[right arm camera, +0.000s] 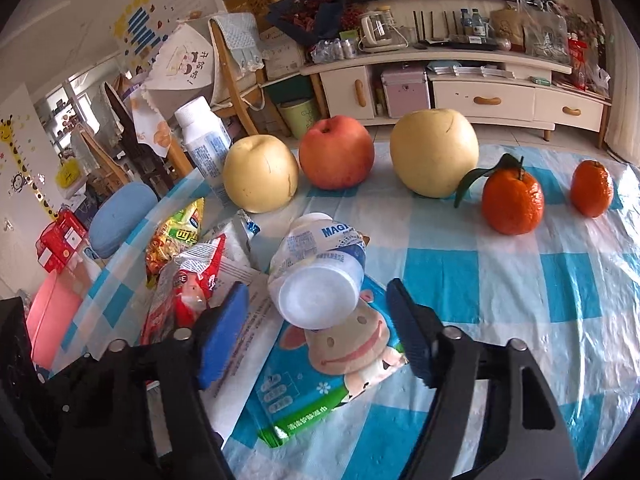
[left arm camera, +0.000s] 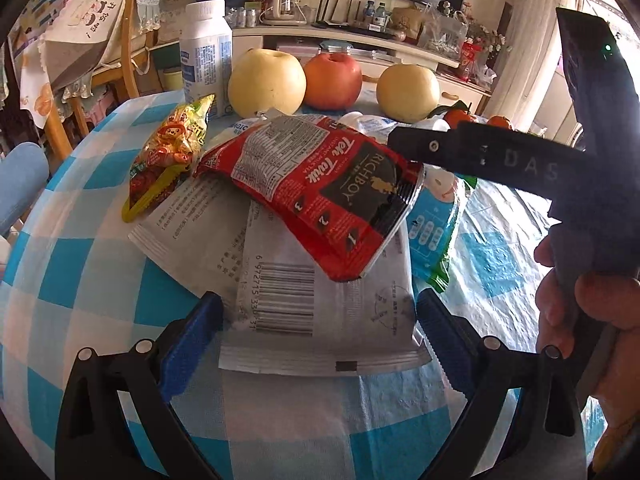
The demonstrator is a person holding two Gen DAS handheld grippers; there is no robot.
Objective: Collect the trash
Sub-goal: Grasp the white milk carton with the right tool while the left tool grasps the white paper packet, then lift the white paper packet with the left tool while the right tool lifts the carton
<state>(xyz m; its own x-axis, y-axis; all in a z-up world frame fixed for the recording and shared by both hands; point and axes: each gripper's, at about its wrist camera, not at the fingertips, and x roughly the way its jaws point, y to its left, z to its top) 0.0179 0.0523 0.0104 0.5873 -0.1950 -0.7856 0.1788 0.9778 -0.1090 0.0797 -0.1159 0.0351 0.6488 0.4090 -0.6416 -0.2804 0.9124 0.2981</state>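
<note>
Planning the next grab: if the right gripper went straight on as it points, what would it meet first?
Most likely the crushed white bottle, lying between the right gripper's open jaws on the cow wrapper; depth is unclear.

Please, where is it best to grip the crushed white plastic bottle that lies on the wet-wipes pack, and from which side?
Probably across the crushed bottle at its round base, coming from the near side: the base faces the right gripper, whose open fingers already flank it.

Glossy crinkled foil on the red sachet (left arm camera: 320,196); matt paper-like grey packet (left arm camera: 320,312); shiny wrinkled plastic sheet covering the counter (right arm camera: 540,280).
</note>
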